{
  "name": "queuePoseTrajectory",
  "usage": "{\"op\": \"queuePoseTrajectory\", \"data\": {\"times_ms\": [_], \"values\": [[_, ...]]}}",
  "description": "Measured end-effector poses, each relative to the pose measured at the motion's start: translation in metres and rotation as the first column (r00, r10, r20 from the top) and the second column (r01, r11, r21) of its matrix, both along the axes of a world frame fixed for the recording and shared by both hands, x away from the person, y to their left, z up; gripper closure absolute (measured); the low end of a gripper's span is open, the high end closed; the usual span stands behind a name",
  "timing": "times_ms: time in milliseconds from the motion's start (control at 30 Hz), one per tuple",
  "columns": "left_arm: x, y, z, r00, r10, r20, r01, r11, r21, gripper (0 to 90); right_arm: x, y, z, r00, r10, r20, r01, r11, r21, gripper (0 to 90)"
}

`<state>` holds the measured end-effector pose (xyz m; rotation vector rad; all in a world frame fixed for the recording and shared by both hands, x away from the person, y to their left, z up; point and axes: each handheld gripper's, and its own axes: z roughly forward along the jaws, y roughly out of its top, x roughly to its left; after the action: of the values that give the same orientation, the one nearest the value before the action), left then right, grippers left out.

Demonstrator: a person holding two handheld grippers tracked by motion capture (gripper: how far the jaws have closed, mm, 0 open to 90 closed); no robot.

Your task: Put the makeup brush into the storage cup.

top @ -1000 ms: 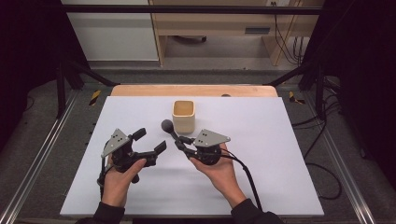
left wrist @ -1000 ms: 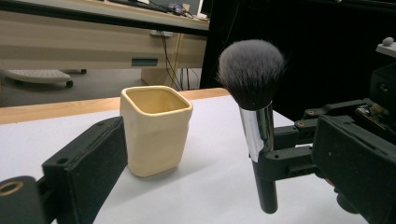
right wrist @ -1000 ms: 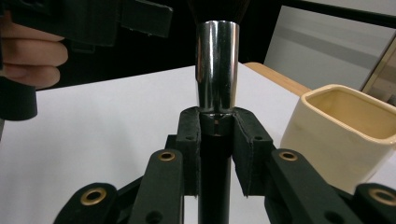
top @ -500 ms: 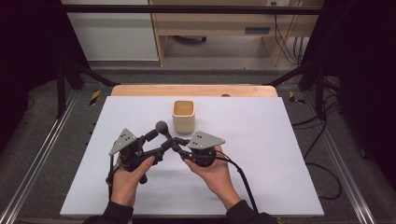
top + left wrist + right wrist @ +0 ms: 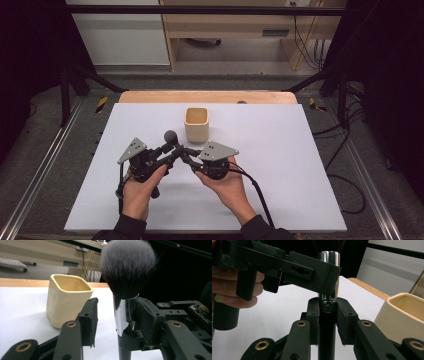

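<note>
A makeup brush (image 5: 170,135) with a dark bristle head (image 5: 127,265) and a silver ferrule (image 5: 122,312) stands upright in front of a cream square cup (image 5: 196,124). My right gripper (image 5: 328,312) is shut on the brush's black handle (image 5: 327,337) just under the ferrule. My left gripper (image 5: 117,315) has come in from the left, and its jaws have just been closing around the ferrule. Its right pad (image 5: 147,315) lies against the metal. Its left pad (image 5: 91,315) still stands a gap away. In the high view the left gripper (image 5: 170,151) and the right gripper (image 5: 186,154) meet tip to tip.
The cup (image 5: 67,300) stands just beyond the brush on the white table top (image 5: 300,165). A wooden strip (image 5: 150,97) borders the far edge. Metal rails (image 5: 45,175) run along the sides. The right gripper's cable (image 5: 260,200) trails toward the front edge.
The left gripper has moved right to the brush, and its jaws have narrowed around the ferrule. The right hand has shifted the brush slightly left, still gripping it.
</note>
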<state>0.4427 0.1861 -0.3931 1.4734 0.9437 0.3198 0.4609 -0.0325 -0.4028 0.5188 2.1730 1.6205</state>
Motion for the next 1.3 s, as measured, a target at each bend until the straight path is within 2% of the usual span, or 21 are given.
{"op": "queuePoseTrajectory", "data": {"times_ms": [400, 500, 833, 867, 900, 933, 967, 1000, 1133, 1167, 1200, 1233, 1267, 1300], "values": [[0.000, -0.001, 0.000, 0.9999, -0.016, 0.002, 0.016, 0.9998, -0.011, 65.2, -0.001, 0.005, -0.001, 0.9999, 0.007, -0.012, -0.007, 1.0000, -0.004, 73.7], [0.000, 0.000, -0.001, 0.9999, -0.014, 0.000, 0.014, 0.9996, -0.026, 68.9, -0.001, 0.006, -0.001, 0.9998, 0.010, -0.016, -0.010, 0.9999, -0.004, 73.7], [-0.001, 0.001, -0.001, 0.9999, -0.015, 0.006, 0.015, 0.9997, -0.020, 69.9, 0.000, 0.008, -0.001, 0.9997, 0.015, -0.021, -0.015, 0.9998, -0.015, 73.0], [-0.001, 0.001, -0.001, 0.9999, -0.011, 0.011, 0.011, 0.9998, -0.016, 69.9, 0.000, 0.008, 0.000, 0.9997, 0.015, -0.021, -0.016, 0.9997, -0.017, 71.4], [0.000, 0.001, 0.000, 0.9998, -0.004, 0.020, 0.004, 1.0000, 0.004, 69.9, -0.001, 0.007, 0.001, 0.9996, 0.016, -0.023, -0.017, 0.9994, -0.029, 63.8], [0.000, 0.001, 0.000, 0.9998, -0.004, 0.020, 0.004, 1.0000, 0.004, 69.9, -0.001, 0.007, 0.001, 0.9996, 0.016, -0.023, -0.017, 0.9994, -0.029, 63.8], [0.001, 0.001, 0.001, 0.9997, 0.004, 0.026, -0.004, 0.9997, 0.022, 69.9, -0.002, 0.007, 0.001, 0.9996, 0.012, -0.024, -0.013, 0.9982, -0.058, 59.1], [0.001, 0.001, 0.001, 0.9997, 0.004, 0.026, -0.004, 0.9997, 0.022, 69.9, -0.002, 0.007, 0.001, 0.9996, 0.012, -0.024, -0.013, 0.9982, -0.058, 59.1], [0.002, 0.002, 0.004, 0.9979, 0.020, 0.061, -0.025, 0.9961, 0.085, 69.9, -0.001, 0.004, 0.002, 0.9992, -0.003, -0.040, -0.001, 0.9947, -0.102, 46.7], [0.002, 0.003, 0.005, 0.9973, 0.025, 0.069, -0.031, 0.9956, 0.088, 69.9, 0.000, 0.002, 0.002, 0.9986, -0.019, -0.049, 0.012, 0.9921, -0.125, 41.9], [0.002, 0.004, 0.006, 0.9969, 0.025, 0.074, -0.033, 0.9946, 0.098, 69.9, 0.000, 0.002, 0.002, 0.9986, -0.019, -0.049, 0.012, 0.9921, -0.125, 41.9], [0.002, 0.005, 0.009, 0.9961, 0.031, 0.083, -0.039, 0.9937, 0.105, 70.0, 0.001, 0.000, 0.002, 0.9976, -0.036, -0.060, 0.027, 0.9893, -0.144, 35.9], [0.002, 0.005, 0.009, 0.9961, 0.031, 0.083, -0.039, 0.9937, 0.105, 70.0, 0.001, 0.000, 0.002, 0.9976, -0.036, -0.060, 0.027, 0.9893, -0.144, 35.9], [0.002, 0.007, 0.012, 0.9952, 0.039, 0.090, -0.048, 0.9938, 0.100, 70.0, 0.001, -0.002, 0.002, 0.9967, -0.059, -0.057, 0.049, 0.9858, -0.161, 30.7]]}}
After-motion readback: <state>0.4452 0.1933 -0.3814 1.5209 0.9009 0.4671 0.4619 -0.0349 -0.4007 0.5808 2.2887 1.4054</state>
